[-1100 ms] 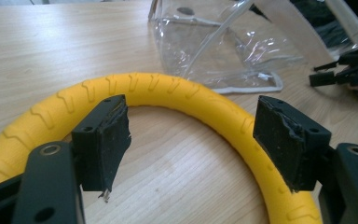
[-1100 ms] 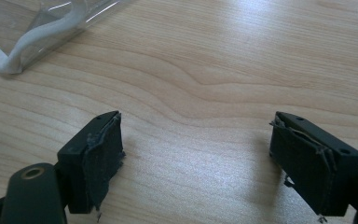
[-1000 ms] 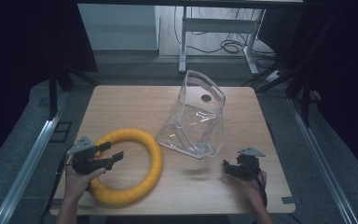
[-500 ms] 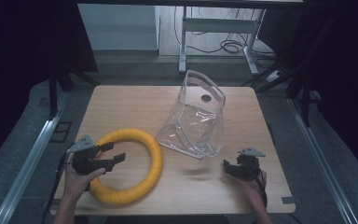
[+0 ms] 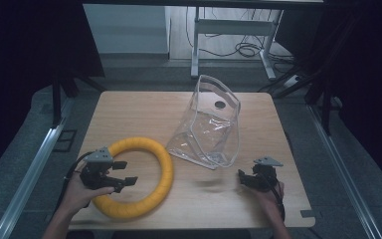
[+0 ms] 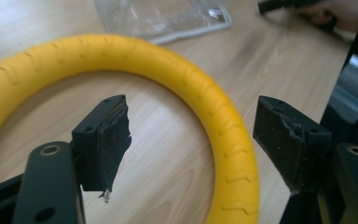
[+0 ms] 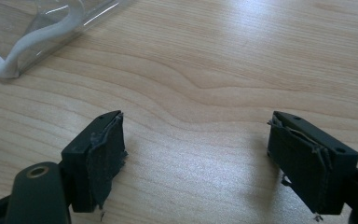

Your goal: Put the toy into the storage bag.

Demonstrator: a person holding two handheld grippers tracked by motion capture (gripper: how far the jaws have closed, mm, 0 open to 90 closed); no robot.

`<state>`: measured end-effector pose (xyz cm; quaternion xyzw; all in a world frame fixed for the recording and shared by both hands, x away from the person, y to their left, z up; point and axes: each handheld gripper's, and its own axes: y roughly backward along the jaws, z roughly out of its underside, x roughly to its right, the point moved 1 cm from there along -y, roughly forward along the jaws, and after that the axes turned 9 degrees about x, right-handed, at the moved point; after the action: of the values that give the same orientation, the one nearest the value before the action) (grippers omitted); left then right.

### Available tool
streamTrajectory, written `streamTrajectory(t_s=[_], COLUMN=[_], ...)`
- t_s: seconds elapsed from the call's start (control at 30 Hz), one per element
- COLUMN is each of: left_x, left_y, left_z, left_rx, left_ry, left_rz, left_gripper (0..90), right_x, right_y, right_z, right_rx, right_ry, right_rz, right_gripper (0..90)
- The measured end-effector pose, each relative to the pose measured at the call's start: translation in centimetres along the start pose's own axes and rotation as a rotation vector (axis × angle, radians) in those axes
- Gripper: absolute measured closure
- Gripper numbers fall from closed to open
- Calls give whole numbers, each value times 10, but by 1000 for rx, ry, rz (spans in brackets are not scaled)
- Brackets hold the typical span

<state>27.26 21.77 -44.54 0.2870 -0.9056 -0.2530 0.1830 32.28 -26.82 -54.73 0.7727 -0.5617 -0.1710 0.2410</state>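
Left gripper [image 5: 121, 173] nudged rightward inside yellow ring [image 5: 165, 169]

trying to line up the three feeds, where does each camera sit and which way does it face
High view: above the person's side, looking forward and down on the wooden table; both forearms, left gripper and right gripper show.
Left gripper view: rides the left gripper, looking along its open jaws at the yellow ring; the other hand shows far off.
Right gripper view: rides the right gripper, looking along its open jaws at bare wood.
Shared: all three catch the clear plastic bag.
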Motion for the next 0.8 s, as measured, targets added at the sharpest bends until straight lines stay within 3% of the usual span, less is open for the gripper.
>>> streamTrajectory(t_s=[0.13, 0.2, 0.4, 0.63, 0.8], left_x=[6, 13, 21, 31, 34], left_y=[-10, -18, -25, -43, -50], left_z=[2, 3, 3, 6, 11], left_rx=[-64, -132, -189, -308, -352], left_ry=[-17, -32, -50, -79, -81], left_rz=[19, 15, 29, 37, 33], left_gripper=[286, 293, 301, 303, 305], right_x=[0, 0, 0, 0, 0], right_y=[0, 0, 0, 0, 0], right_z=[0, 0, 0, 0, 0], right_rx=[3, 2, 2, 4, 4], right_ry=[0, 1, 3, 2, 2], right_rz=[3, 3, 3, 3, 3], right_gripper=[198, 200, 201, 202, 202])
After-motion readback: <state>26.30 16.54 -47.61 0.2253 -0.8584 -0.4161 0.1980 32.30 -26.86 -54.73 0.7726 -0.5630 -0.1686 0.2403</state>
